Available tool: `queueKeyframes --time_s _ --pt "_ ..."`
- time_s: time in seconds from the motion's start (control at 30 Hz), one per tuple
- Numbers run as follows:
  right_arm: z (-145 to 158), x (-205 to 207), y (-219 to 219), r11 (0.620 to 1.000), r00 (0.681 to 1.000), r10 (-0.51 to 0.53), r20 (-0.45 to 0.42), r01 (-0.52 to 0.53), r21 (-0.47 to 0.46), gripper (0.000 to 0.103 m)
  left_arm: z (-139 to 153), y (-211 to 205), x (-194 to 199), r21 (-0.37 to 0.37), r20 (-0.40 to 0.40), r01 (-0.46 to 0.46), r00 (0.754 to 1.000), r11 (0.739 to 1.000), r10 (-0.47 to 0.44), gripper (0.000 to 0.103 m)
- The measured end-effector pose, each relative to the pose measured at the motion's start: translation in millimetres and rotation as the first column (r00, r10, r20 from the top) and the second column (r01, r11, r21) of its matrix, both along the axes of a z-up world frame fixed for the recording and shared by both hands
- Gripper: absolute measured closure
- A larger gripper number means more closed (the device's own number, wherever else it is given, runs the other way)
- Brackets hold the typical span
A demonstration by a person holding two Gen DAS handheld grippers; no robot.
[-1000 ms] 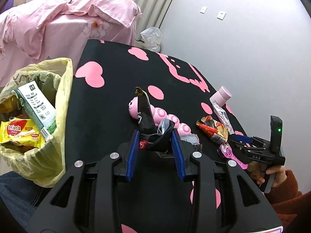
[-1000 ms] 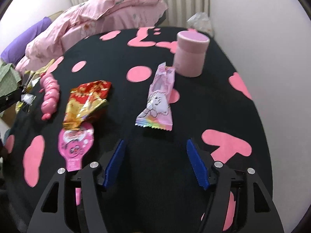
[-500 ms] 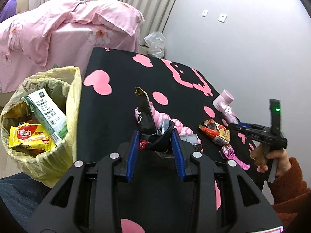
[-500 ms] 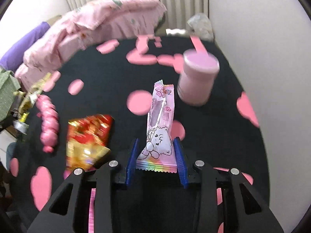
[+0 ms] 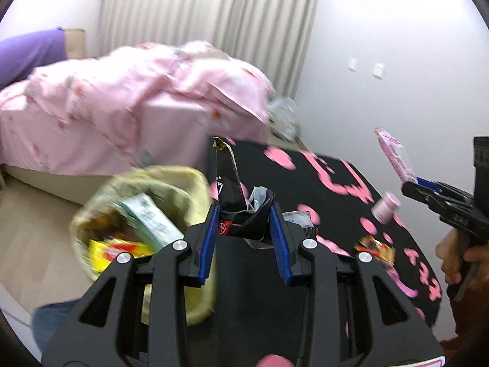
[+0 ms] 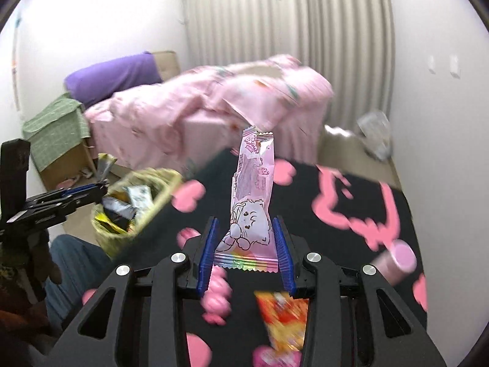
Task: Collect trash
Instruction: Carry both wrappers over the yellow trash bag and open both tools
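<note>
My left gripper is shut on a crumpled black wrapper and holds it in the air beside the yellow trash bag, which holds several packets. My right gripper is shut on a pink cat-print wrapper, lifted well above the black table. That wrapper also shows in the left wrist view, held by the right gripper. A red and gold wrapper and a pink flat wrapper lie on the table below.
A pink caterpillar toy and a pink cylindrical tub are on the table. A bed with a pink duvet stands behind. A cardboard box under green cloth sits left, and a clear plastic bag by the wall.
Both grippers have lifted upward with their wrappers. The right gripper closed on the pink wrapper and raised it off the table. The left gripper has swung toward the trash bag.
</note>
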State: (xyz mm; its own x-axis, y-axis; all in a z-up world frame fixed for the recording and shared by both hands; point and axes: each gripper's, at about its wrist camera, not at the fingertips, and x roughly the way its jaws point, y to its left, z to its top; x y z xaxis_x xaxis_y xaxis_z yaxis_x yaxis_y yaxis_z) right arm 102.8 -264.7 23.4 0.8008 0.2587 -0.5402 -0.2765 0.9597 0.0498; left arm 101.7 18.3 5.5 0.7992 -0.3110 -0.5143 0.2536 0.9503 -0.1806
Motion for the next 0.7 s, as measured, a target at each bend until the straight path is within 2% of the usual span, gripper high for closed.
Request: queueKeyframes --time_s 0.17,0.43,0.57,0.7 --pt "8.2 21.2 51.6 0.996 0.995 0.094 0.012 -0.095 0.000 0.068 7.1 46.8 2.2 0.016 0.037 -0.132 0.991 0.991 0.131 0.071" --pt "8.7 44.8 118.3 0.982 0.981 0.191 0.016 -0.191 -0.008 0.068 -8.4 110.1 6.4 -0.031 -0.019 -0.280 0.960 0.959 0.280 0.071" --pt "4.4 56.6 139.4 0.972 0.972 0.234 -0.006 -0.234 0.000 0.068 -16.8 121.5 6.0 -0.043 -0.043 -0.309 0.951 0.950 0.307 0.071" --pt "-4.8 67.0 161.5 0.953 0.951 0.304 -0.051 -0.304 0.011 0.068 -27.3 121.8 11.5 -0.049 -0.070 -0.302 0.952 0.952 0.299 0.071"
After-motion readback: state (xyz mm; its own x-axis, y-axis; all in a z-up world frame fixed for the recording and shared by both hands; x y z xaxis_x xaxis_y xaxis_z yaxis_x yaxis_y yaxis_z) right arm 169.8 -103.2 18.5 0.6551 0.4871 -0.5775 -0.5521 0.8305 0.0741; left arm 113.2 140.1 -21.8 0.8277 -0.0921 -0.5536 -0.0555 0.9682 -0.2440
